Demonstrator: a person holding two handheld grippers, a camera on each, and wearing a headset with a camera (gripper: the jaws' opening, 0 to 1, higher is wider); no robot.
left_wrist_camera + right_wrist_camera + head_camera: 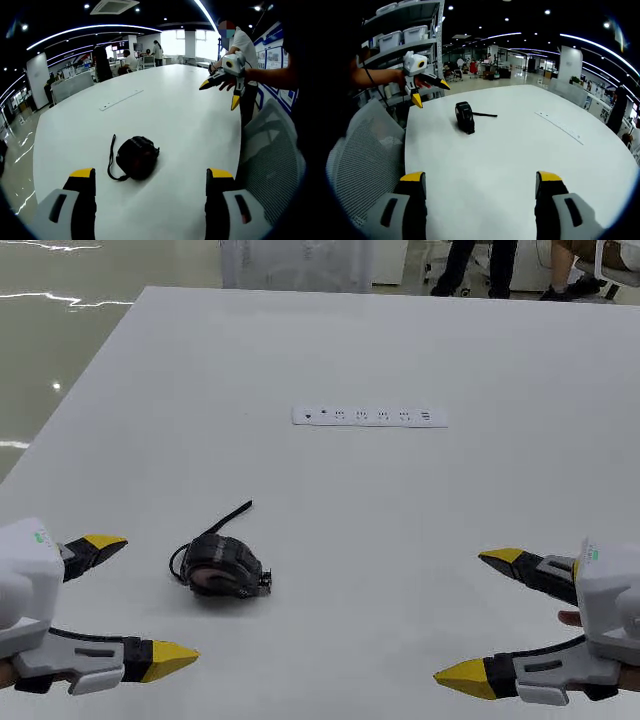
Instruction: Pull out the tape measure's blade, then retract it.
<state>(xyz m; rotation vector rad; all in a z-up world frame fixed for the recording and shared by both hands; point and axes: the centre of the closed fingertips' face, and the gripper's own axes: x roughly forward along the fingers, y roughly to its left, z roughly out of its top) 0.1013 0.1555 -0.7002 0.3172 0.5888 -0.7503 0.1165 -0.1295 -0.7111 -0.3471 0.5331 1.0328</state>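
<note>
Two grippers: mine, one in each hand, both nearer to me than the tape measure.
Left gripper (145, 597): white body, black jaws with yellow tips; I hold it just left of the tape measure, jaws spread wide with nothing between them.
Right gripper (470, 617): the same make; I hold it well apart to the right of the tape measure, jaws just as wide and gripping nothing.
Tape measure (222, 567): black, rounded case lying on the table, touching neither gripper; in the left gripper view it sits just ahead, between my two jaws; in the right gripper view it lies well ahead and left of centre, with my left gripper beyond it.
Wrist strap (228, 517): thin black loop fixed to the tape measure, trailing flat from its far side, away from me.
Table (400, 510): wide, white, smooth top, bearing the tape measure.
Chair (270, 155): grey mesh back at the table edge, on my side of the tape measure.
Power strip (370, 416): long, flat, white bar with a row of sockets, lying on the table beyond the tape measure and somewhat to its right.
Floor (50, 340): glossy, pale, past the table edge, left of the tape measure.
People (475, 265): dark-trousered legs, far beyond the tape measure, past the table's far edge.
</note>
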